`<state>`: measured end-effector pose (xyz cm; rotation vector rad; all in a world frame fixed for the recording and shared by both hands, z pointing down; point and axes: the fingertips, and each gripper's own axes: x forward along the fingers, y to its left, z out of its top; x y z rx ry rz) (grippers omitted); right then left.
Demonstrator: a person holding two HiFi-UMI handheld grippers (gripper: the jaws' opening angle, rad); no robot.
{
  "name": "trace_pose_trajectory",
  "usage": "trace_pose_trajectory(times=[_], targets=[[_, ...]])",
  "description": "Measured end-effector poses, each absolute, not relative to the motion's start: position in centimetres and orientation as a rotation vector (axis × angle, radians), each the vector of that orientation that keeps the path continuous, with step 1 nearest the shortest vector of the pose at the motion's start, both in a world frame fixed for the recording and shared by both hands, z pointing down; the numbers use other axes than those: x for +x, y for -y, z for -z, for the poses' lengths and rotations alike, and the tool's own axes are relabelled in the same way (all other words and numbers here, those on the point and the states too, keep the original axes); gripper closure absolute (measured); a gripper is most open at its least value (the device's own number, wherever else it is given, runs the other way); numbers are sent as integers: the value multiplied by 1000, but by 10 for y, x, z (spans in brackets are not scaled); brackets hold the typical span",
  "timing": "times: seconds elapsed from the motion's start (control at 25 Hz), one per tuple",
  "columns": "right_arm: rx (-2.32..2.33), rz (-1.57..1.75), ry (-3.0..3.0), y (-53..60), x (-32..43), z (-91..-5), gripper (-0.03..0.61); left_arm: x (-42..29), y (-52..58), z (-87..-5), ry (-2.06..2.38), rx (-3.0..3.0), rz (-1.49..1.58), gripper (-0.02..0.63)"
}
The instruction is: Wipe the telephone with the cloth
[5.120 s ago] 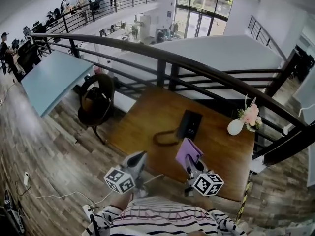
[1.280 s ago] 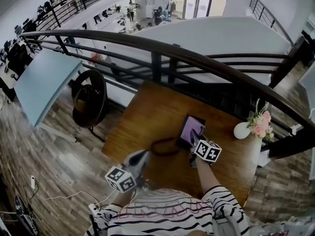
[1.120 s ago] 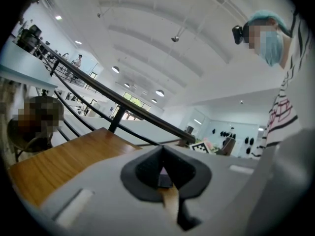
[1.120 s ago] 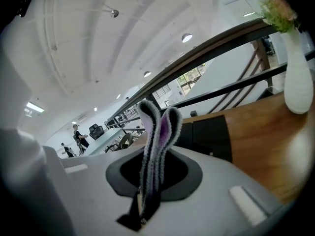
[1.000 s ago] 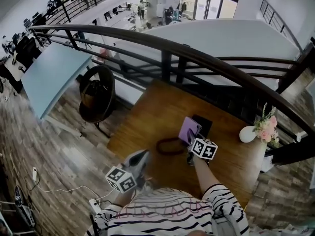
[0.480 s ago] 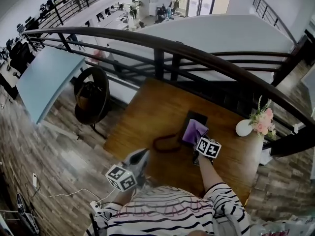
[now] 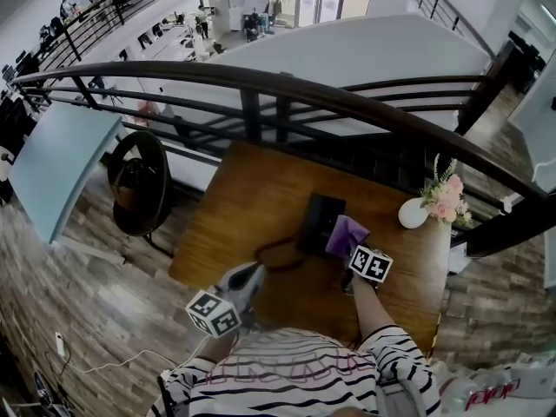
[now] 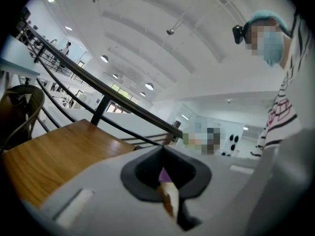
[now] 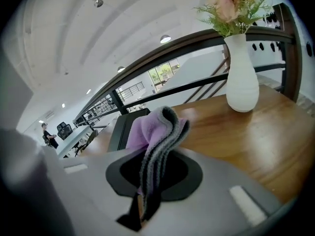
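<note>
The black telephone [image 7: 317,221] lies on the wooden table [image 7: 252,194], with its cord [image 7: 278,254] looped at its near left corner. My right gripper [image 7: 352,252] is shut on a purple cloth [image 7: 346,234], which rests on the telephone's near right edge. In the right gripper view the cloth [image 9: 156,129] sticks up out of the shut gripper [image 9: 150,178], and the telephone [image 9: 123,127] lies just beyond it. My left gripper [image 7: 246,278] hangs shut over the table's near edge, apart from the telephone, with nothing visible between its jaws [image 8: 165,173].
A white vase [image 7: 411,213] with pink flowers [image 7: 441,198] stands at the table's right side, close to the telephone; it also shows in the right gripper view [image 9: 241,77]. A dark railing [image 7: 261,78] runs behind the table. A round chair [image 7: 137,181] stands to the left.
My right gripper has drawn the cloth across the telephone, from its left part to its near right edge. The left gripper has stayed put.
</note>
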<state>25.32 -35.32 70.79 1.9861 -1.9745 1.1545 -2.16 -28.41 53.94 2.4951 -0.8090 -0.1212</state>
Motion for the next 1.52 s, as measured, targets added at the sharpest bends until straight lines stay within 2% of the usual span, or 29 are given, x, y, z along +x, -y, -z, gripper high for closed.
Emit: trace_pose_trajectory(times=[0.24, 0.6, 0.92, 1.52], targets=[[1947, -1156, 2088, 354, 229, -691, 540, -27, 288, -541, 820, 2493, 127, 614], [1690, -1128, 2360, 370, 133, -657, 540, -56, 281, -539, 918, 2458, 155, 614], [1513, -1165, 2368, 376, 72, -688, 540, -86, 271, -541, 1020, 2422, 165, 614], [1828, -1237, 2078, 334, 183, -730, 540, -46, 270, -542, 888, 2463, 131, 614]])
